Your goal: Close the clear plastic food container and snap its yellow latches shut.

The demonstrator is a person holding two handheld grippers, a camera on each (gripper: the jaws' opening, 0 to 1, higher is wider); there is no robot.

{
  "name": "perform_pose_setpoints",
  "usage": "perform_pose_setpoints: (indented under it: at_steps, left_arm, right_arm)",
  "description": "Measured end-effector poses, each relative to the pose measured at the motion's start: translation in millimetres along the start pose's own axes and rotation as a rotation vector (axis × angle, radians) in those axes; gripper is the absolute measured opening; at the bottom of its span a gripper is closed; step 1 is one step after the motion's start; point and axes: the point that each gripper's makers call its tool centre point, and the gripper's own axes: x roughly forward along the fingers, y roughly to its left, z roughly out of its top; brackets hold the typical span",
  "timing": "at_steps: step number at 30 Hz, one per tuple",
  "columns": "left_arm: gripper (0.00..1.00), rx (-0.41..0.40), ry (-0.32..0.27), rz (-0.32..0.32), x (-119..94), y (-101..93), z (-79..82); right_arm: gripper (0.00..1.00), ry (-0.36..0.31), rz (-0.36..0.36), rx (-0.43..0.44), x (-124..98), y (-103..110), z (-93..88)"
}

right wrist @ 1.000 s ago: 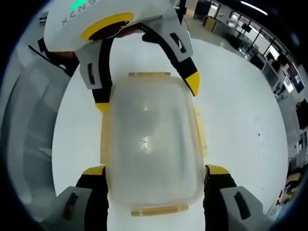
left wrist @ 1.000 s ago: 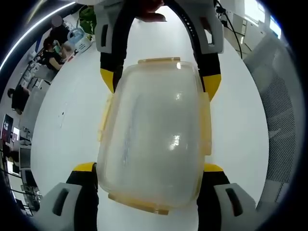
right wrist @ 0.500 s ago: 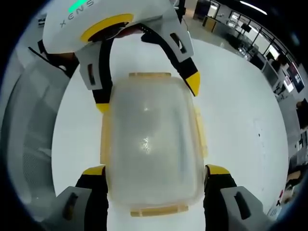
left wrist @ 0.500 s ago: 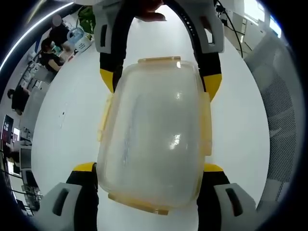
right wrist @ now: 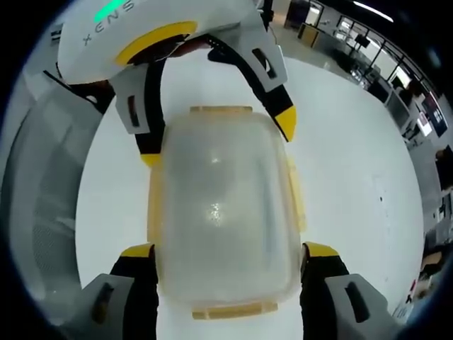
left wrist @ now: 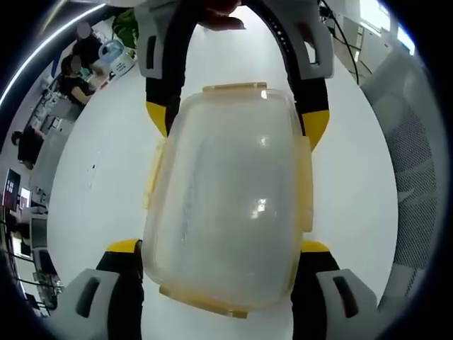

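On a white table [left wrist: 92, 177] in an office, the cloudy lidded container [left wrist: 230, 202] with yellow latches [left wrist: 305, 180] sits gripped at opposite ends between the left gripper [left wrist: 219, 248] and right gripper [right wrist: 230, 249].

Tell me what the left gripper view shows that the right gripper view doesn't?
Left gripper view alone: people seated at cluttered desks and a green plant beyond the white table.

Right gripper view alone: the other gripper's white housing with a green light and a row of dark office monitors.

Both: the clear lidded food container with yellow latches, straddled at each end by yellow-tipped fingers.
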Motion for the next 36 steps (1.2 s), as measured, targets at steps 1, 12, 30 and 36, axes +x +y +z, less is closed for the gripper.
perform_pose_setpoints:
  at_steps: [1,12,30,36]
  left_arm:
    - [0.89,0.002,0.002,0.002,0.4,0.1,0.0]
    - [0.89,0.009,-0.001,0.021,-5.0,2.7,0.8]
    - [0.93,-0.117,-0.089,0.098,-28.1,8.0,7.2]
    - [0.93,-0.128,-0.085,0.135,-35.0,8.4,-1.0]
  right_arm:
    - [0.85,0.000,-0.004,-0.002,0.6,-0.1,-0.3]
    - [0.85,-0.017,-0.054,0.012,-0.8,-0.9,-0.7]
    - [0.87,-0.096,-0.158,0.102,-23.4,-1.4,-5.7]
    - [0.86,-0.100,-0.180,0.156,-26.2,4.7,-14.1]
